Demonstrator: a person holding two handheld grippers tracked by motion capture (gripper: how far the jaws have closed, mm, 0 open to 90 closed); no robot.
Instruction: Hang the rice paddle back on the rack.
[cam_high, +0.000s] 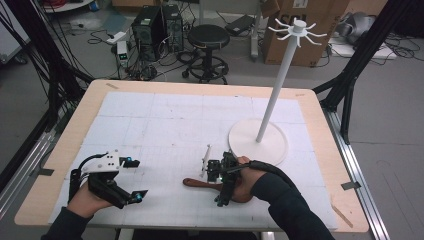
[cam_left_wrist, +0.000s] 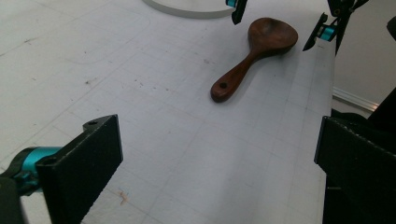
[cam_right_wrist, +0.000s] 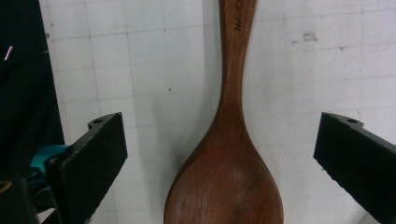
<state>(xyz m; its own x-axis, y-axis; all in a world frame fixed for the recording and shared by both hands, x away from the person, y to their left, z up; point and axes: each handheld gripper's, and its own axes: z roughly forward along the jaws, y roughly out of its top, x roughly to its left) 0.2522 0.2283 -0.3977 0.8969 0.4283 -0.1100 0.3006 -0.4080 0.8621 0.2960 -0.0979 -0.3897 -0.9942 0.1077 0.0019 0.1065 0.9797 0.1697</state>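
A dark wooden spoon lies flat on the white gridded mat of the bench, at about 6 o'clock from the mat's middle and near its front edge. Its handle points toward 9 o'clock; its bowl is covered in the high view by the right tool and the person's gloved right hand. In the right gripper view the right tool stands with its jaws spread wide, one on each side of the spoon, touching neither edge; the bowl is cut off at the bottom of that view and the handle at the top, where stamped lettering is too small to read. The left tool, held in the left hand near the bench's 7 o'clock corner, is also spread wide over bare mat and is well apart from the spoon. Open mat runs between the two tools and across the whole far half of the bench. A white hook stand sits on its round base at 2 o'clock from the spoon, close to the right hand, and a thin white stick-like item, too small to make out, lies just beyond the right tool. In the left gripper view the spoon lies ahead, with the right tool's jaw tips on either side of its bowl.
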